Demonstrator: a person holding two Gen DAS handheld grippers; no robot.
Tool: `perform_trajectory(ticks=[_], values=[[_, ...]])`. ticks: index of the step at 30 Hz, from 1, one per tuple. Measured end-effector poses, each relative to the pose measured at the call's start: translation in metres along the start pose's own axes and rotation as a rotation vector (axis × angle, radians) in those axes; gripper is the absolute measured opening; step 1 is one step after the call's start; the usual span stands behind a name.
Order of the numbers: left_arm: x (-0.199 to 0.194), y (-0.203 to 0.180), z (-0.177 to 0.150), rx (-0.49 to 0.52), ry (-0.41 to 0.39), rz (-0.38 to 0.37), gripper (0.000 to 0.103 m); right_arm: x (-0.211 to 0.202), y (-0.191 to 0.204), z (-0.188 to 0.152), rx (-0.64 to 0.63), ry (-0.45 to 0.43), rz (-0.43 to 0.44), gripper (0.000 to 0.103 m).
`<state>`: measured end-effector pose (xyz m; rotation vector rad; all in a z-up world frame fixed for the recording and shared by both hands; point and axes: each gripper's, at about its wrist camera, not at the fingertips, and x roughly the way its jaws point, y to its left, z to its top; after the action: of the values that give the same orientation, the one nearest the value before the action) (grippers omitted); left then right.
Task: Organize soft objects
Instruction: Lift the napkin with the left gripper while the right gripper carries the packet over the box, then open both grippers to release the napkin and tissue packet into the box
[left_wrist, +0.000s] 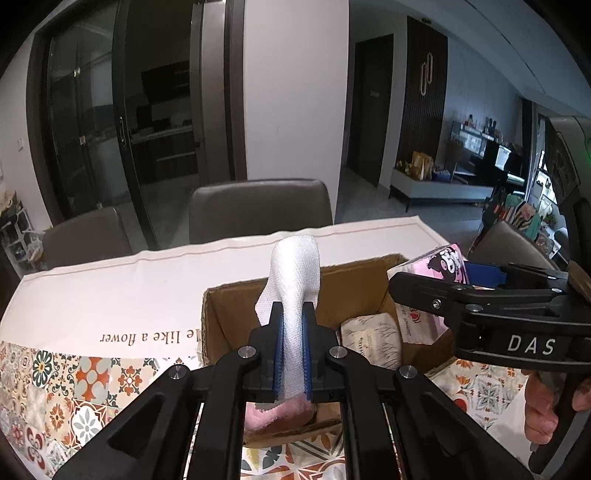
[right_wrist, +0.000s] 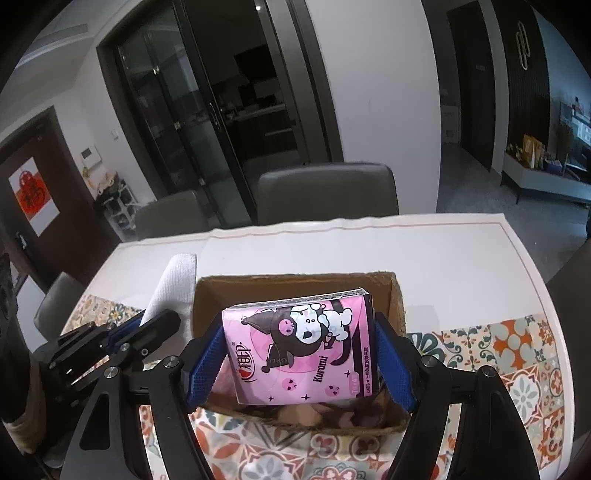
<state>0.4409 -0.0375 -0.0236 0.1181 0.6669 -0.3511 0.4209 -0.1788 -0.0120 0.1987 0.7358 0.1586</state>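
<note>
**Both grippers loaded above the cardboard box**

On the left, the table (left_wrist: 110, 291) lies bare and white out to its far rim, where two grey chairs (left_wrist: 258, 206) stand close against the edge; the near part carries a patterned tile cloth (left_wrist: 55, 387).

The left gripper (left_wrist: 293, 354) is clamped tight on a white mesh cloth (left_wrist: 295, 280). The cloth is pinched flat between the blue pads and stands up above the fingertips, its free top curling over. It hangs over the left half of the cardboard box (left_wrist: 229, 314), just inside the box's left wall. Below the fingers a pink fluffy item (left_wrist: 280, 413) lies in the box, and a pale wrapped tissue pack (left_wrist: 371, 339) rests toward the box's middle.

Further right, the right gripper (right_wrist: 301, 354) holds a pink Kuromi tissue pack (right_wrist: 303, 347) by its two short sides, fingers spread wide and pressed to it. The pack hovers above the box's (right_wrist: 395, 295) opening, between its walls. Right of the box, open tabletop (right_wrist: 461, 266) runs to the edge.
</note>
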Motion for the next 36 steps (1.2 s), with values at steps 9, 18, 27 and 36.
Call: perform_trajectory(ticks=[9, 18, 27, 36], values=[[0.013, -0.001, -0.006, 0.008, 0.043, 0.005, 0.036, 0.030, -0.012, -0.002, 0.034, 0.080, 0.019, 0.079], [-0.015, 0.008, -0.015, -0.034, -0.002, 0.103, 0.050, 0.020, -0.006, -0.009, -0.007, 0.060, -0.035, 0.080], [-0.076, 0.009, -0.026, -0.055, -0.079, 0.141, 0.058, -0.041, 0.017, -0.032, -0.044, -0.054, -0.112, 0.080], [-0.137, 0.002, -0.055, -0.013, -0.130, 0.148, 0.061, -0.110, 0.045, -0.070, -0.023, -0.147, -0.168, 0.080]])
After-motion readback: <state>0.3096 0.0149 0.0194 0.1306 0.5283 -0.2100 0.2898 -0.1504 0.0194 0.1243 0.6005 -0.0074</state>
